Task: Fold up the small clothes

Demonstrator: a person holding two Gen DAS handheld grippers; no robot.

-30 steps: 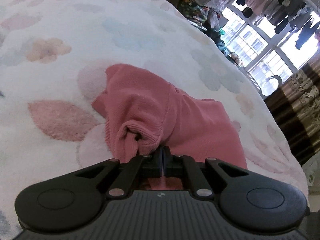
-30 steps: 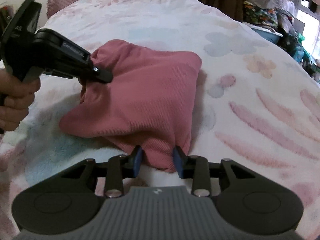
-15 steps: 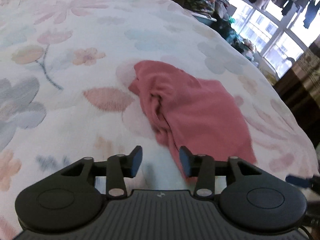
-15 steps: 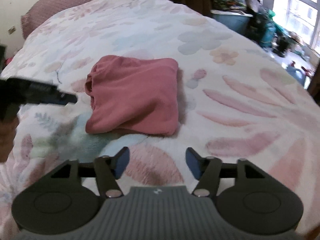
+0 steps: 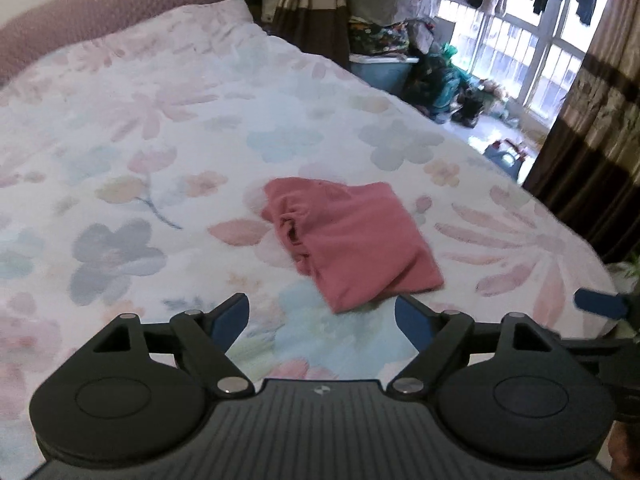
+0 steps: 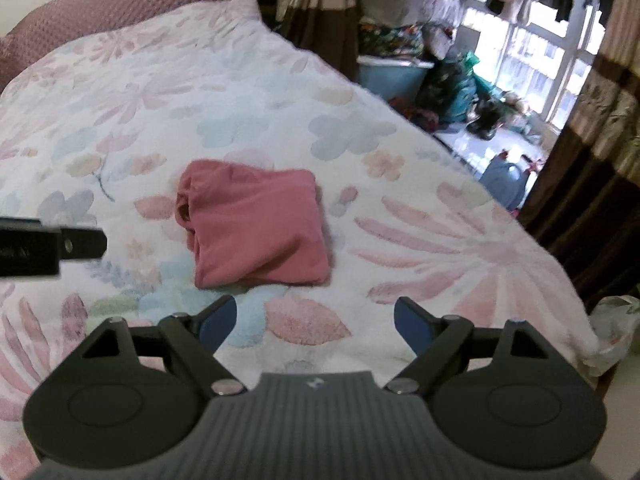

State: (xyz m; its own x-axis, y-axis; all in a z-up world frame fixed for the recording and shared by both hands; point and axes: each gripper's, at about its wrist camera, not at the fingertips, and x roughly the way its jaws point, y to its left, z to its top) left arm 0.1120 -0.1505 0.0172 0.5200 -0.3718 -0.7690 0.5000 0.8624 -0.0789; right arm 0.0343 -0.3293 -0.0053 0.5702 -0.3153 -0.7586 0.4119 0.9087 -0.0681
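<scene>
Bed (image 5: 168,92) with white floral-print cover, pink/blue/grey blossoms. One folded pink garment (image 5: 352,240) lies flat on it, roughly mid-bed, bunched open edge toward the dusty-pink headboard (image 5: 100,12). Bed around the garment bare.

A small pink garment (image 5: 352,236) of fine ribbed knit, folded into a compact, roughly square bundle. It lies flat on the floral bed cover (image 5: 160,128), near the middle of the bed, free of any grip. The upper face is smooth with soft creases. Along the edge towards the bed's pink headboard (image 5: 100,12) side the layers bunch loosely, leaving a small dark opening between folds. In the right wrist view the same bundle (image 6: 256,228) shows rounded corners.
</scene>
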